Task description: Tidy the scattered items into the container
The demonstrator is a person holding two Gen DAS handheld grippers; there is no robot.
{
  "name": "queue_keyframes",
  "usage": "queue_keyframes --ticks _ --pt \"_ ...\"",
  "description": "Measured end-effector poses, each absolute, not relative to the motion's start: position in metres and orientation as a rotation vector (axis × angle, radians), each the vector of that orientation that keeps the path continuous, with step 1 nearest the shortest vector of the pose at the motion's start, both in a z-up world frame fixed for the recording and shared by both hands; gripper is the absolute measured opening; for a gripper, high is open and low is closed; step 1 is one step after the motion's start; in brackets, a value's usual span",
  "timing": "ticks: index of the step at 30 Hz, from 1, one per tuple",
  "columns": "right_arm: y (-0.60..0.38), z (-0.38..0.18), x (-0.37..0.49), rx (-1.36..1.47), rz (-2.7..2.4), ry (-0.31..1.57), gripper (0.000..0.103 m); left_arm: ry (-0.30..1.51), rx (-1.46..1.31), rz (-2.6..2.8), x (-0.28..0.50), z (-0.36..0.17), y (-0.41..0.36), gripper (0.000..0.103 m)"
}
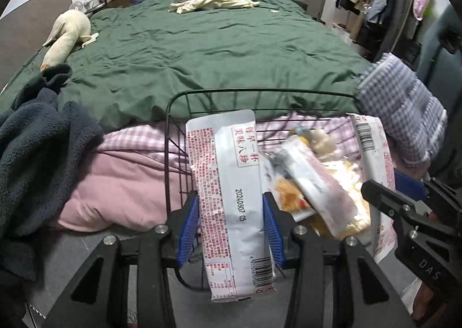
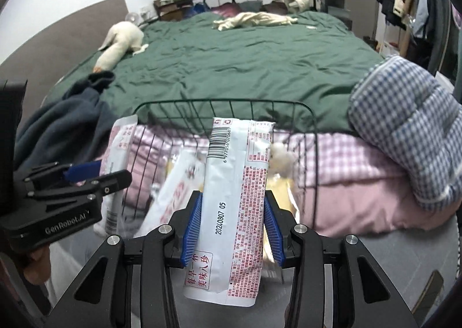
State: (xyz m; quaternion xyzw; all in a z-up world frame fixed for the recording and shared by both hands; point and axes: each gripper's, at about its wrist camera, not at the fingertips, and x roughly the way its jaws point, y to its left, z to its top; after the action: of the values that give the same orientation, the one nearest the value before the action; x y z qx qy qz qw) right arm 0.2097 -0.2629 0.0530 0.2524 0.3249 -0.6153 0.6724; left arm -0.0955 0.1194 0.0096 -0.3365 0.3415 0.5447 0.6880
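Two packets up, one per gripper. Green bed beyond, pink quilt under the wire basket, plaid cushion to its right. My left gripper clamps a packet; right gripper clamps another packet. Both hang over the basket, snacks inside.
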Motion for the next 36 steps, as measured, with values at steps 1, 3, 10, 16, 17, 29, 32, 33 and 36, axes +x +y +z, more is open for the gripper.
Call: queue_keyframes --ticks 1,3,10,16,17,29,32,33,36 --pt "-0.268 0.051 0.213 0.569 -1.387 0.732 0.042 0.772 -0.754 1.222 -0.097 0.006 0.122 0.048" --pt "-0.277 0.046 0.216 0.577 -1.384 0.734 0.042 0.777 -0.761 1.218 -0.1 0.002 0.125 0.048" --pt "-0.294 0.032 0.215 0.594 -1.383 0.74 0.042 0.784 -0.77 1.209 -0.109 -0.002 0.127 0.048" --pt "-0.296 0.027 0.215 0.606 -1.393 0.746 0.042 0.777 -0.764 1.196 -0.109 0.001 0.127 0.048" --pt "-0.297 0.027 0.215 0.607 -1.393 0.746 0.042 0.777 -0.761 1.192 -0.109 0.001 0.127 0.048" --pt "-0.294 0.034 0.209 0.616 -1.436 0.707 0.059 0.681 -0.768 1.191 -0.121 0.017 0.118 0.089" --pt "-0.281 0.044 0.208 0.615 -1.42 0.686 0.059 0.69 -0.769 1.18 -0.124 0.024 0.108 0.089" --pt "-0.273 0.049 0.209 0.614 -1.408 0.678 0.059 0.695 -0.768 1.178 -0.126 0.027 0.101 0.089" --pt "-0.242 0.062 0.213 0.604 -1.385 0.681 0.059 0.709 -0.747 1.156 -0.131 0.036 0.07 0.09"
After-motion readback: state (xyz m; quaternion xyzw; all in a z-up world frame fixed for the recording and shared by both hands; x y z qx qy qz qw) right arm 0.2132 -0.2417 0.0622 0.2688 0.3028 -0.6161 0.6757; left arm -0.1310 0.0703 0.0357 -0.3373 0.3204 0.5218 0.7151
